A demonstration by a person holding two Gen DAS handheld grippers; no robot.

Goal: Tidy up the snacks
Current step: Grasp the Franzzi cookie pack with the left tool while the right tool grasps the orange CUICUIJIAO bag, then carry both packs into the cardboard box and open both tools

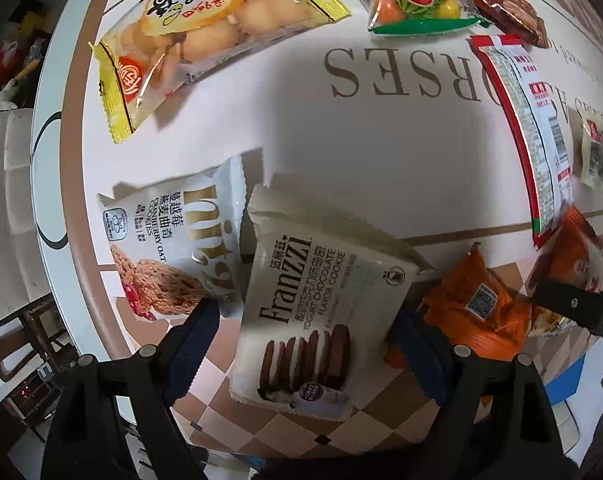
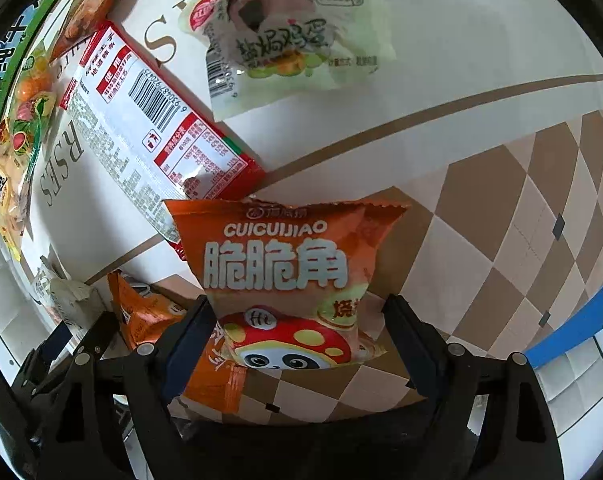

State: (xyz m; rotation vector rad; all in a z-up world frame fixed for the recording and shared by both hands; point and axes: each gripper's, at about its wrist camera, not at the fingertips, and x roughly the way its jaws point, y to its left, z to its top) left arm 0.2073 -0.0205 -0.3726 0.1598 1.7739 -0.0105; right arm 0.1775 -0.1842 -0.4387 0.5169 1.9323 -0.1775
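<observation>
Left and right wrist views, snacks spread over the patterned table (image 1: 381,152). My left gripper (image 1: 305,340) stands with its jaws apart, straddling the Franzzi cookie packet (image 1: 321,312), which lies between the two fingers with its long axis running away from me along them; the oat cookie packet (image 1: 169,248) lies just beside it on the left. My right gripper (image 2: 297,332) is likewise spread, with the orange Cuicuijiao bag (image 2: 289,276) lying between its fingers, long axis also pointing forward. Whether the pads already touch either packet I cannot tell, the fisheye edge being too distorted. A second orange bag (image 2: 157,316) lies between the two tools, nearer my right one, I judge. Each packet sits squarely ahead of its own gripper, so closing should meet the short sides.
</observation>
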